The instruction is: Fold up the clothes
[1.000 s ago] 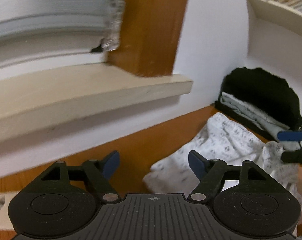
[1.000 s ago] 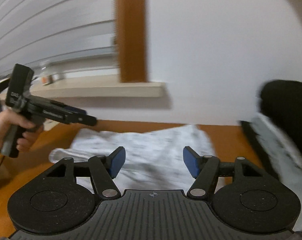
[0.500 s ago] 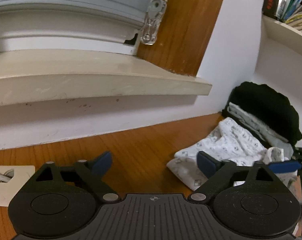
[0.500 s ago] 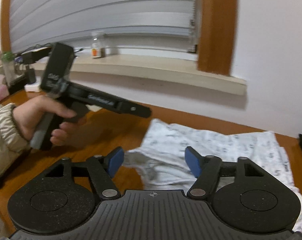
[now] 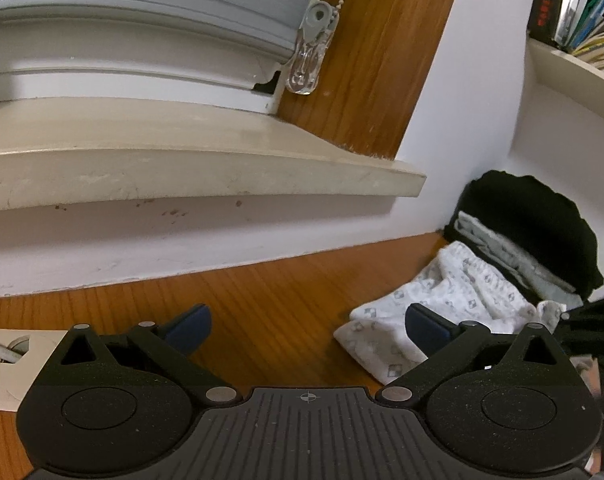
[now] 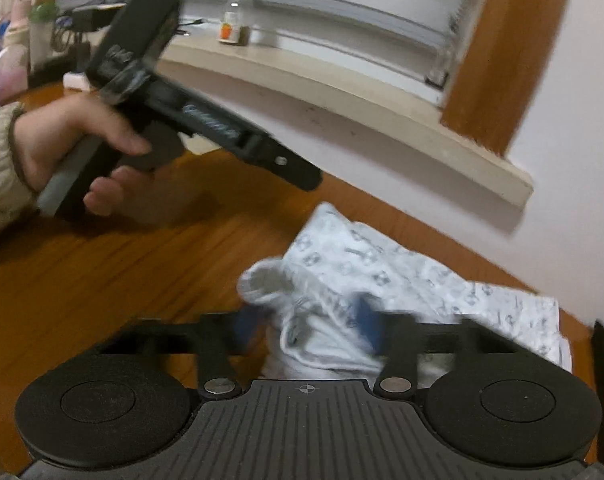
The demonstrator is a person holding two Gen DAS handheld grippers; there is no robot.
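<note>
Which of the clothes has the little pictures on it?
The white patterned garment lying loose on the wooden table has small grey prints all over. The black garment and the grey folded garment stacked by the wall are plain.

This was a lived-in room of a home, a bedroom or study by the look of it. A wooden tabletop [image 5: 286, 280] stood against a white wall under a beige windowsill [image 5: 190, 160] with grey blinds [image 5: 142, 32] and a wood window frame [image 5: 386, 52]; a small jar [image 6: 235, 20] and tangled cables [image 6: 82, 16] sat on the sill. Folded clothes [image 5: 534, 236] were stacked in the corner, beneath a shelf of books [image 5: 582, 8].
</note>
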